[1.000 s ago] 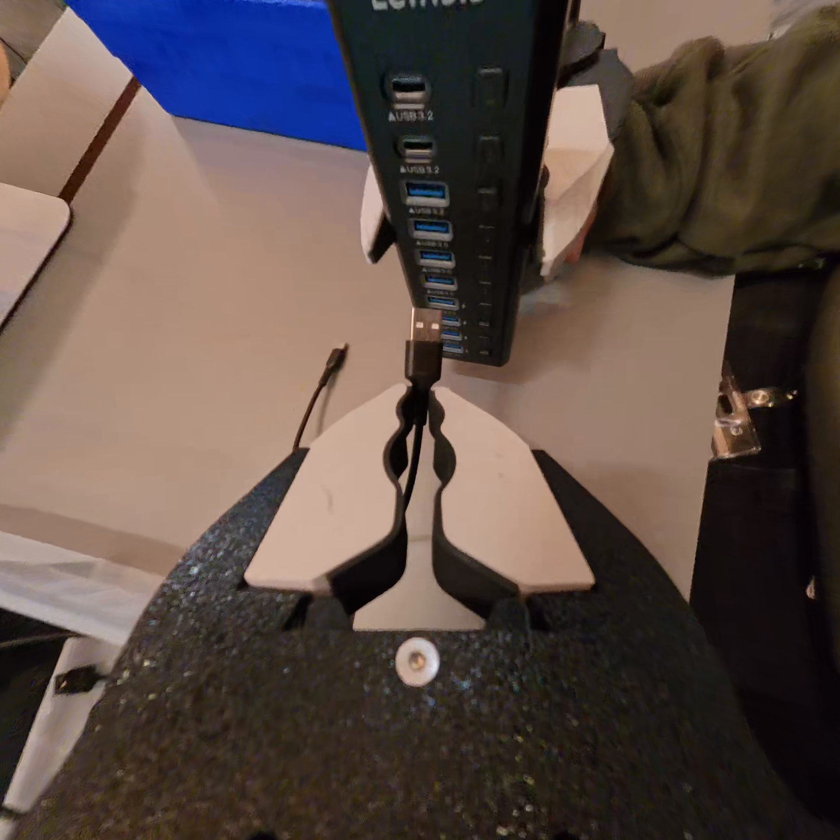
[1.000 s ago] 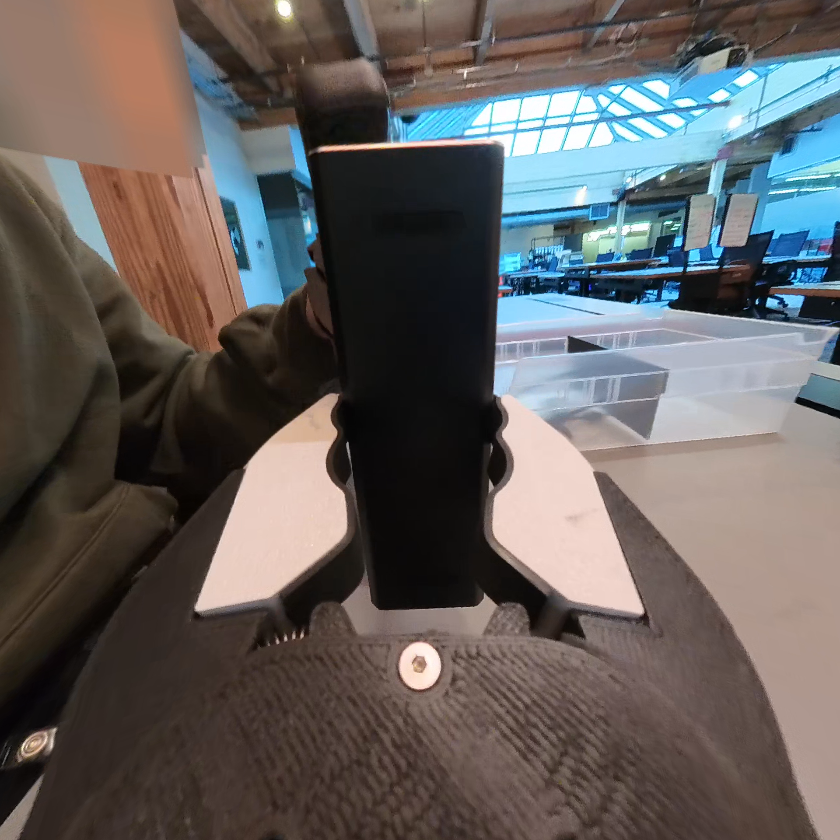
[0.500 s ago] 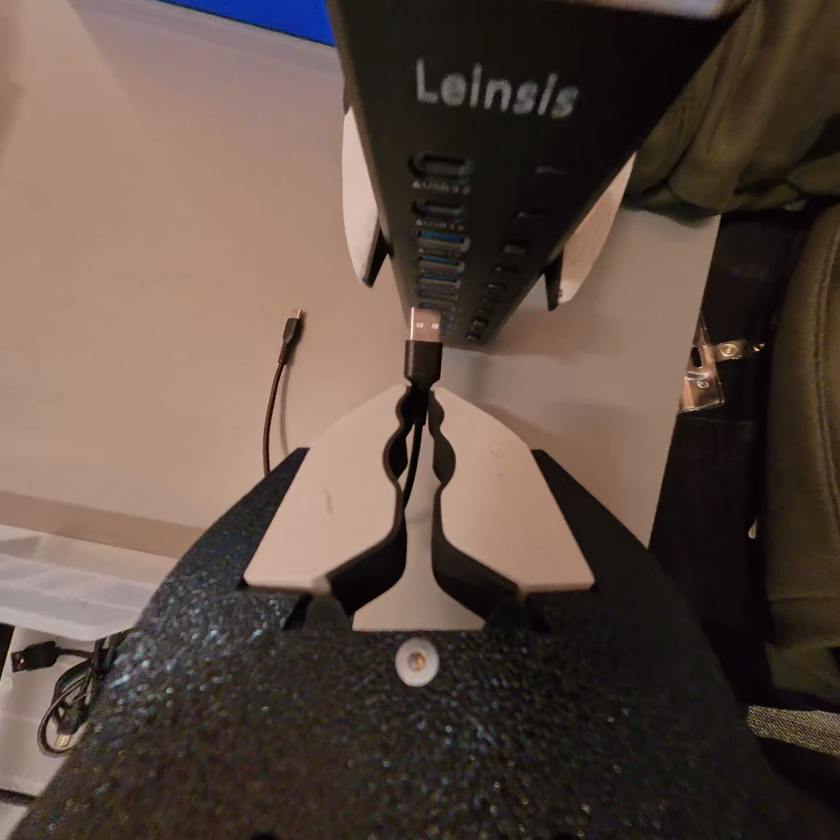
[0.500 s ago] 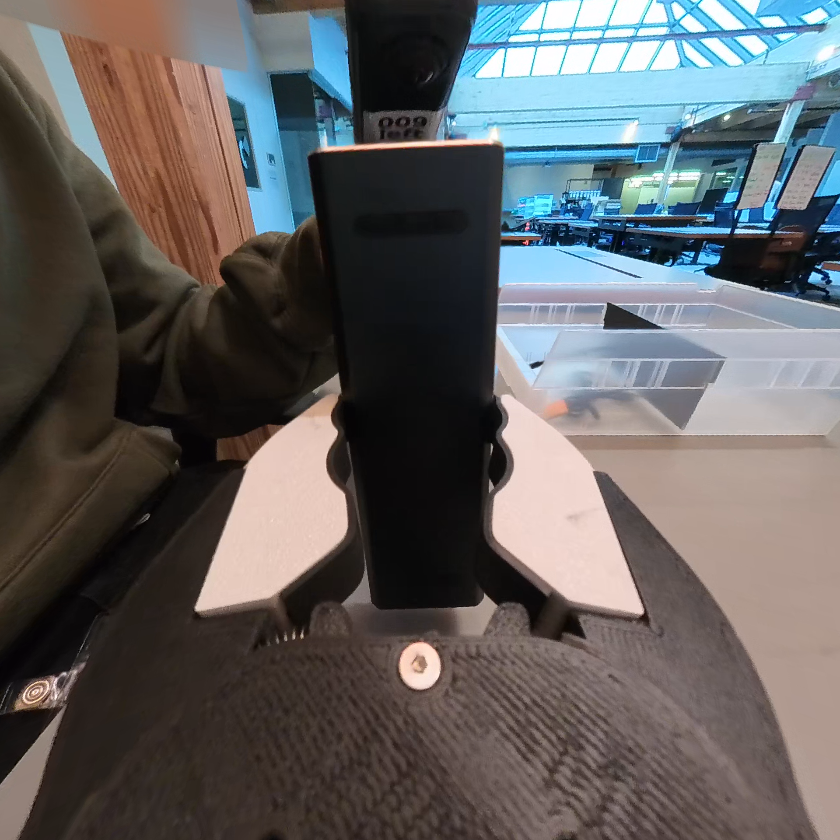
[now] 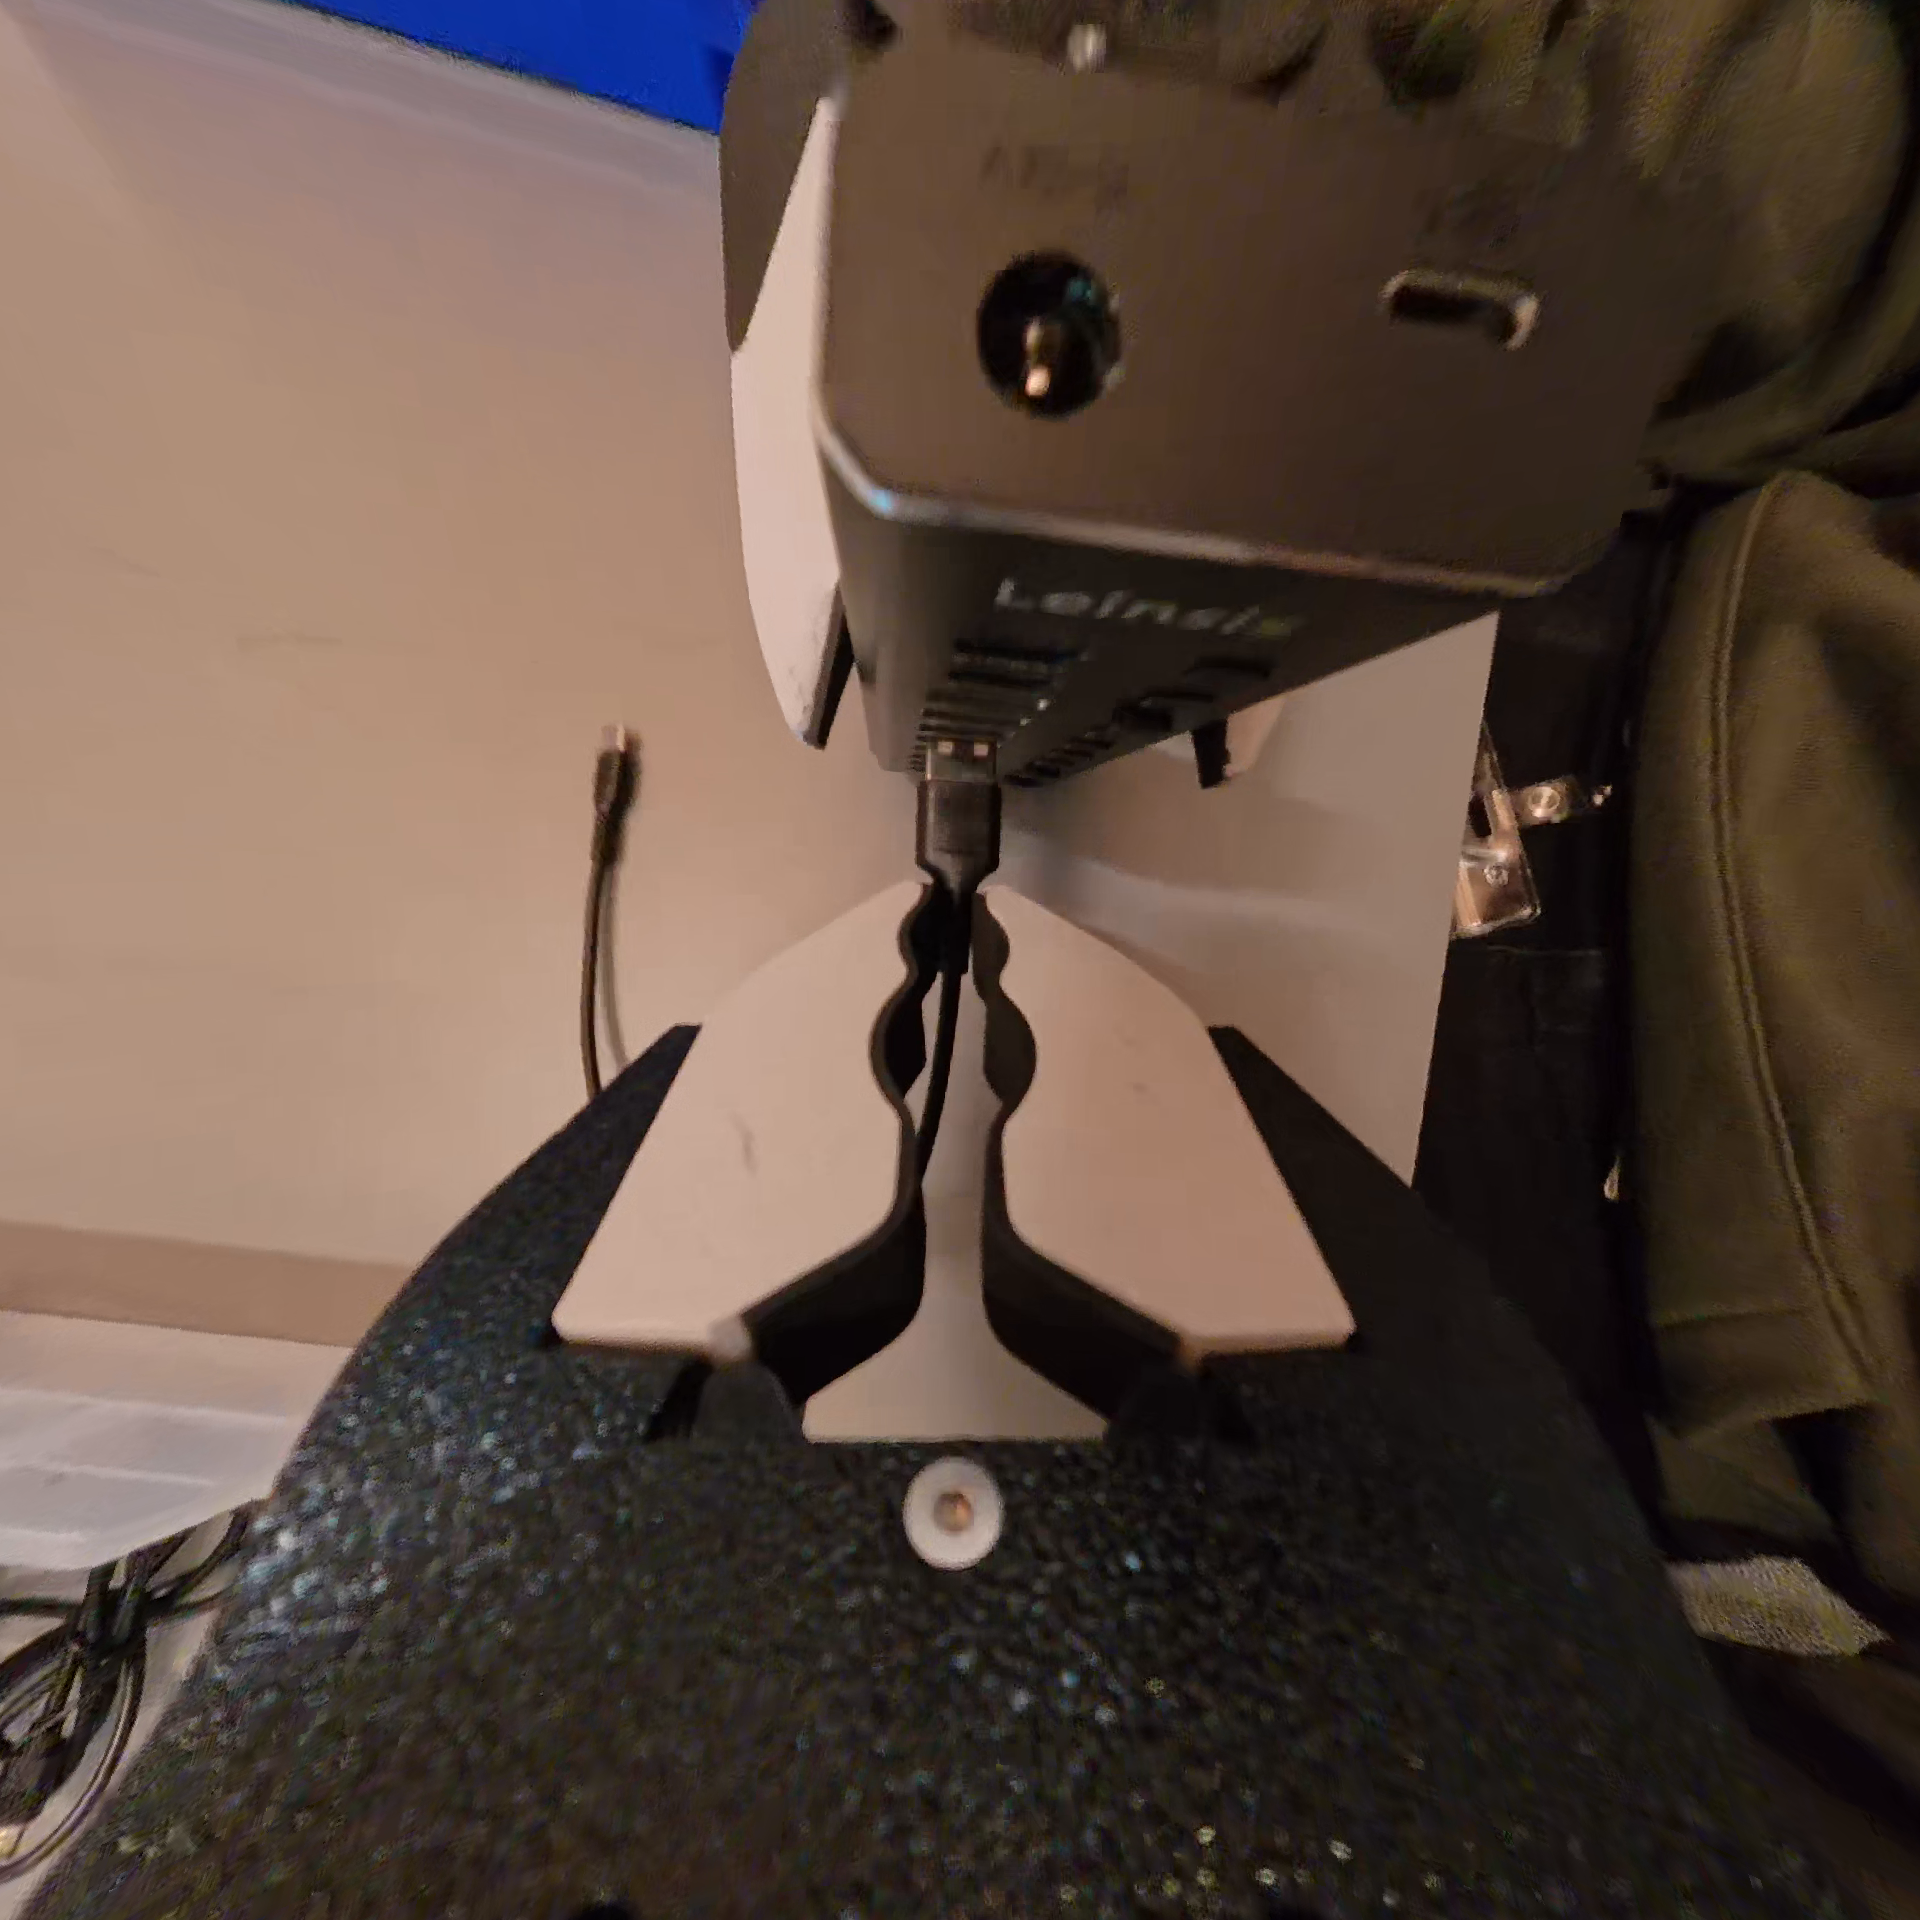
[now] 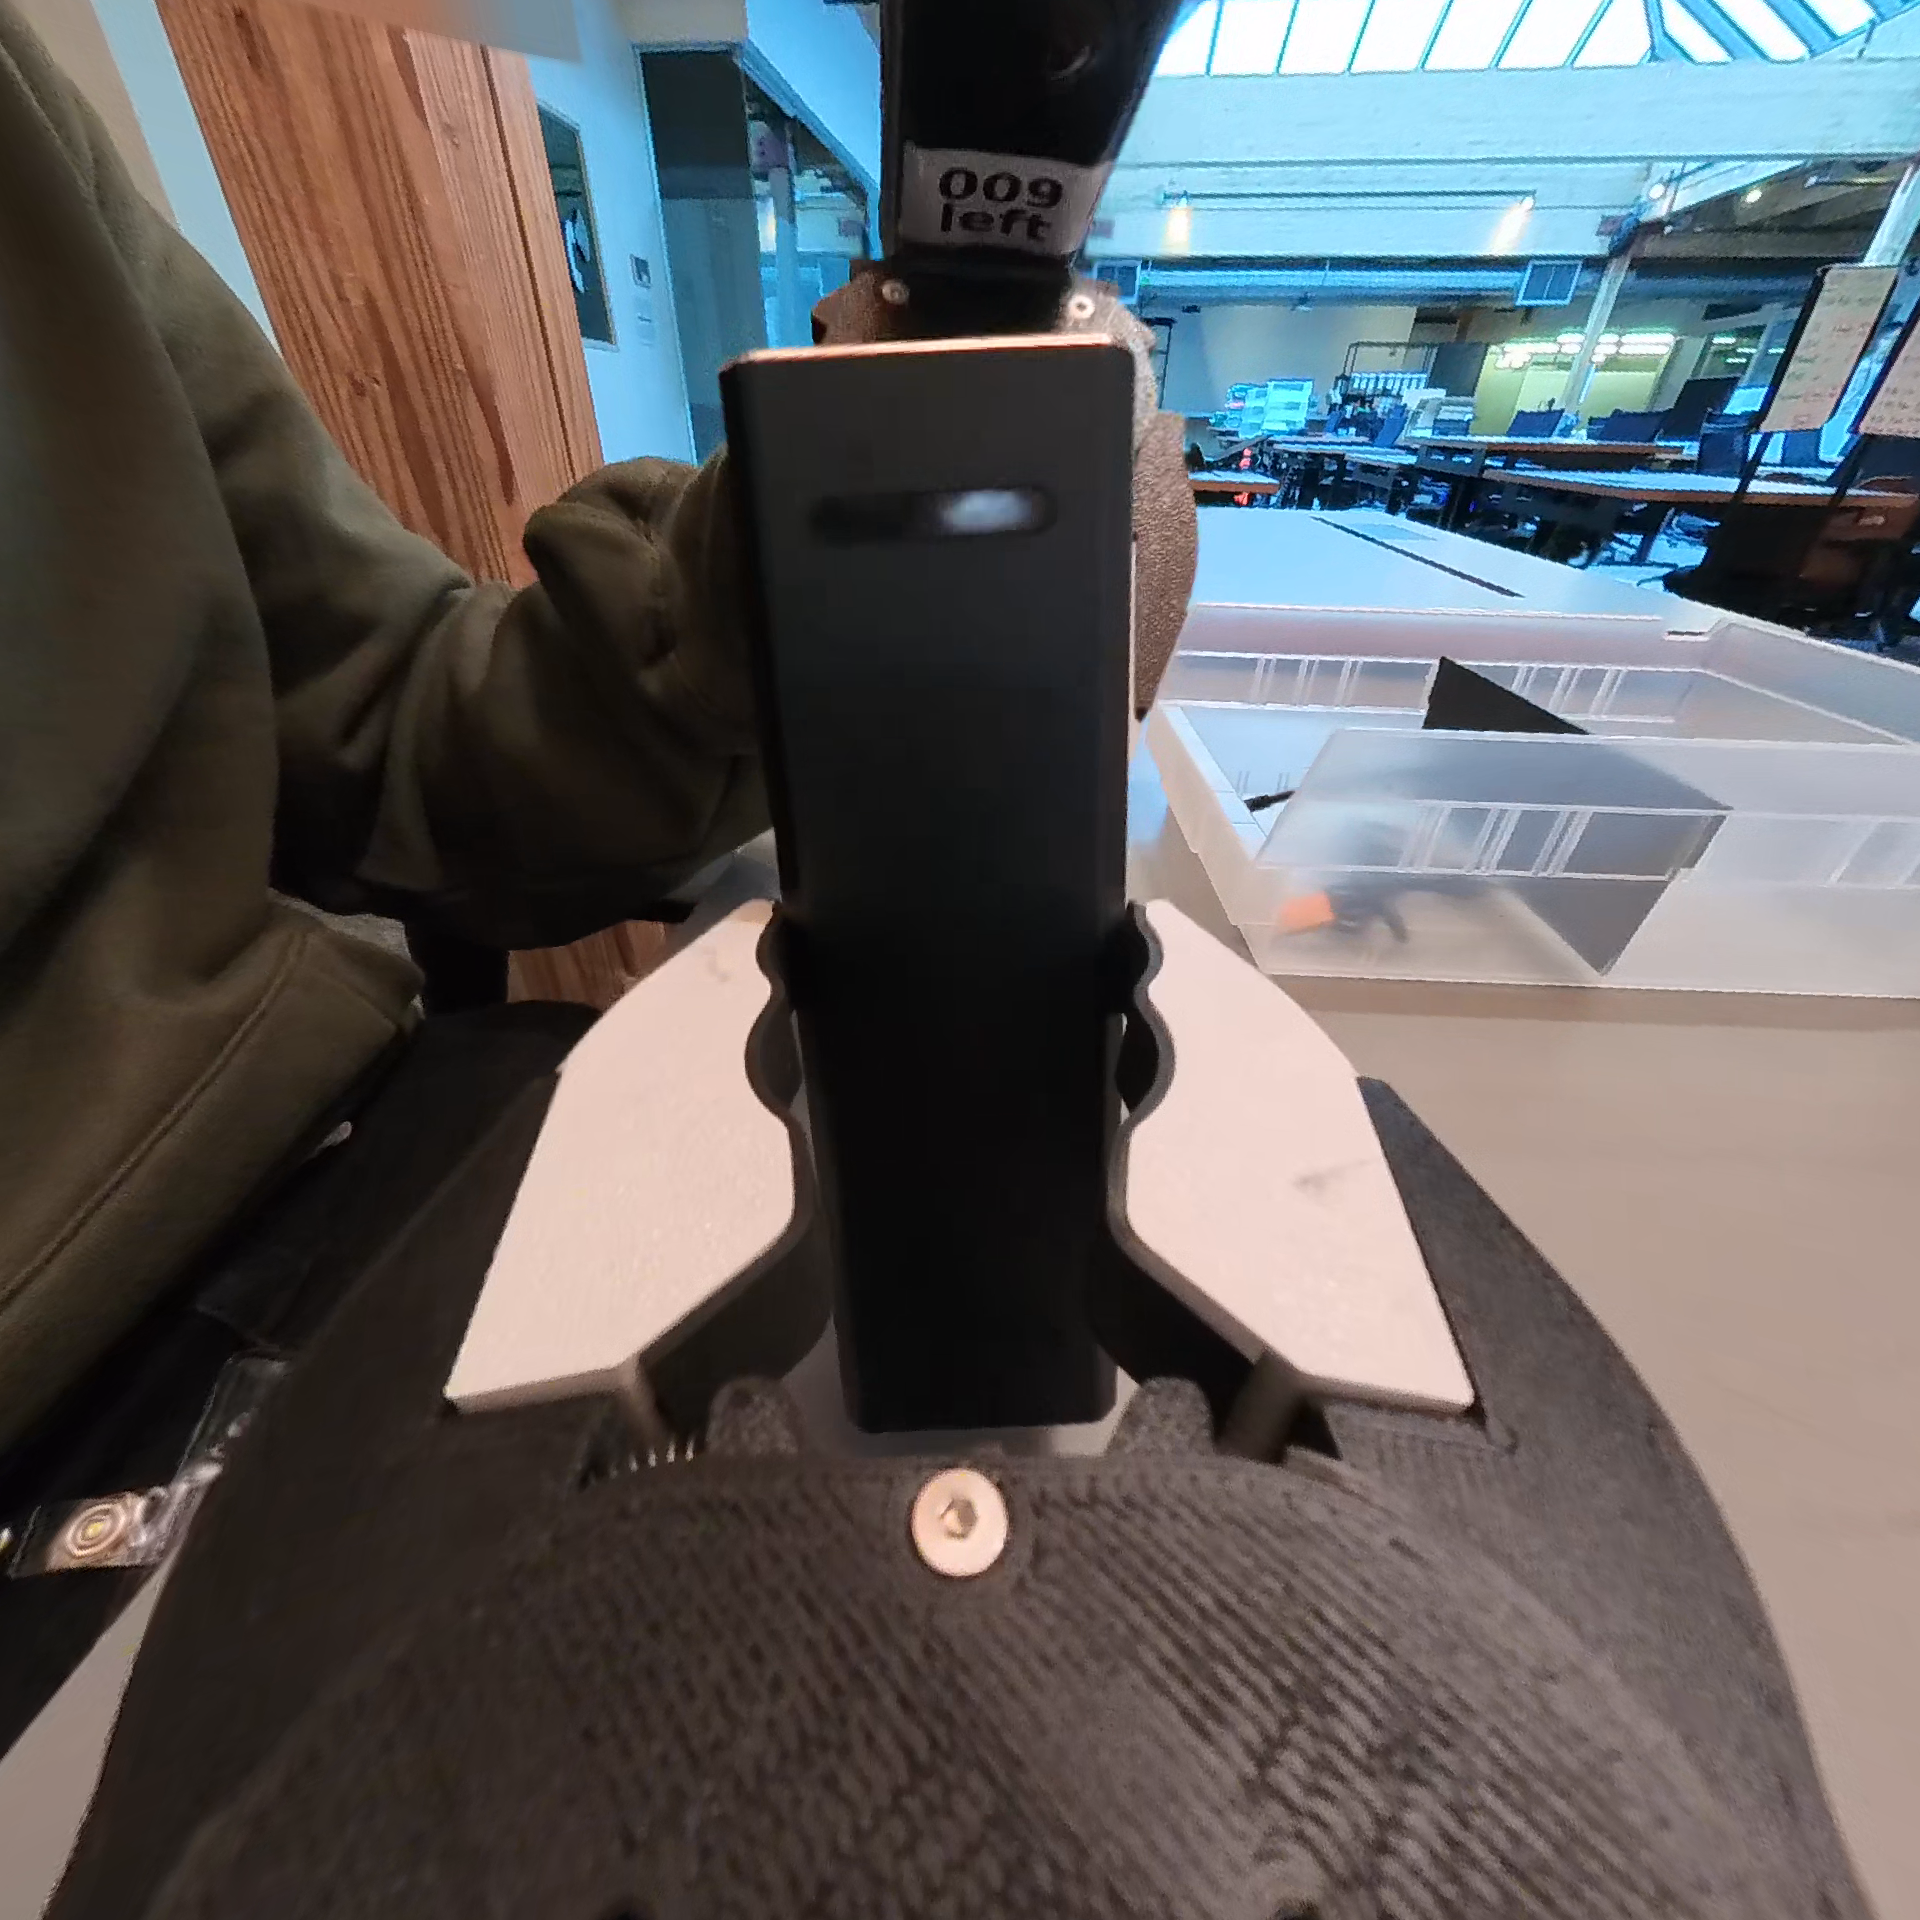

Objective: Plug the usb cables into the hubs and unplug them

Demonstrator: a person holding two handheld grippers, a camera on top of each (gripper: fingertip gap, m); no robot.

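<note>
The left claw (image 5: pixel 951 894) is pinching the black usb cable (image 5: pixel 935 1049) just behind its plug (image 5: pixel 961 805), whose metal tip meets a port on the hub (image 5: pixel 1195 436) straight ahead. The plug's long axis runs forward into the port row. The right claw (image 6: pixel 956 935) clamps the hub's sides, holding it above the worktop (image 5: pixel 312 520).

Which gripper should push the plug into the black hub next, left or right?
Left. The left gripper pinches the USB plug, whose tip is already at the hub's port row. The right gripper is busy clamping that hub, so it should just hold steady.
</note>
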